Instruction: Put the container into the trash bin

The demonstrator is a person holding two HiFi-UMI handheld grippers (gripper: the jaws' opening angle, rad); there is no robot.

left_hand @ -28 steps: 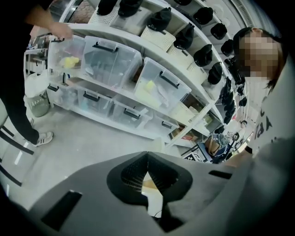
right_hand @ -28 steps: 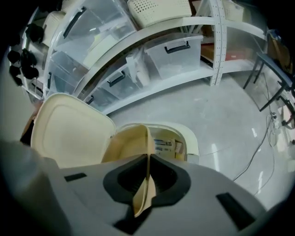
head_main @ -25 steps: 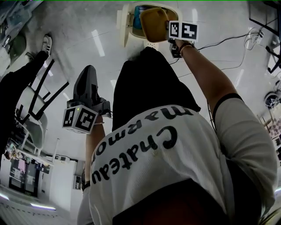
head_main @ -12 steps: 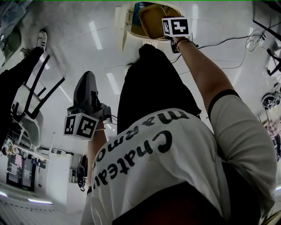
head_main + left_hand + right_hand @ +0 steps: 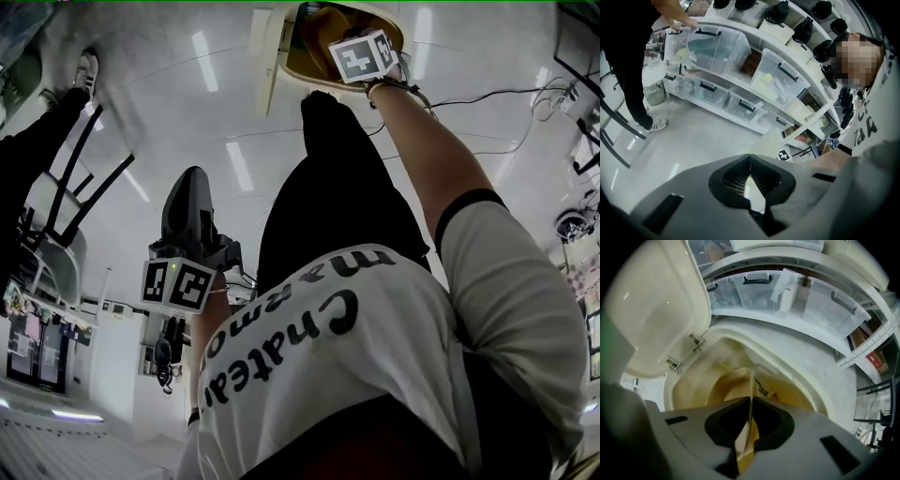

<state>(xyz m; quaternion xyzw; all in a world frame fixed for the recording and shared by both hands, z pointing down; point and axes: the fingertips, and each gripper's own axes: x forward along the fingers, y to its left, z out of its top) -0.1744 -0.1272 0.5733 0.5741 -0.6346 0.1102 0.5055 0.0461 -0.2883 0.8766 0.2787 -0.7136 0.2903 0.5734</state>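
The right gripper [image 5: 751,399] is clamped shut on the container [image 5: 733,383]: its two jaws press from either side on one thin wall of this pale yellow, shallow vessel, and the rest of the vessel hangs forward and down from the grip. The container is carried edge-on, with its far end pointing into the mouth of the trash bin [image 5: 790,363]. The right gripper view does not settle whether that far end is already below the rim or just above it. The bin's lid [image 5: 656,310] stands fully open on its hinges at the left side of the opening, so the mouth is unobstructed and the yellowish interior is exposed. The left gripper [image 5: 749,157] has its jaws together with nothing between them; in the head view it hangs well apart from the bin, beside the person's leg, and takes no part in this step. Behind the bin, shelving with clear storage boxes [image 5: 787,291] runs along the floor. Status, as a judgement: pickup, transport and alignment over the opening are complete. Remaining: part the right jaws so that the container drops inside, confirm that it lies within the bin, then withdraw the gripper.
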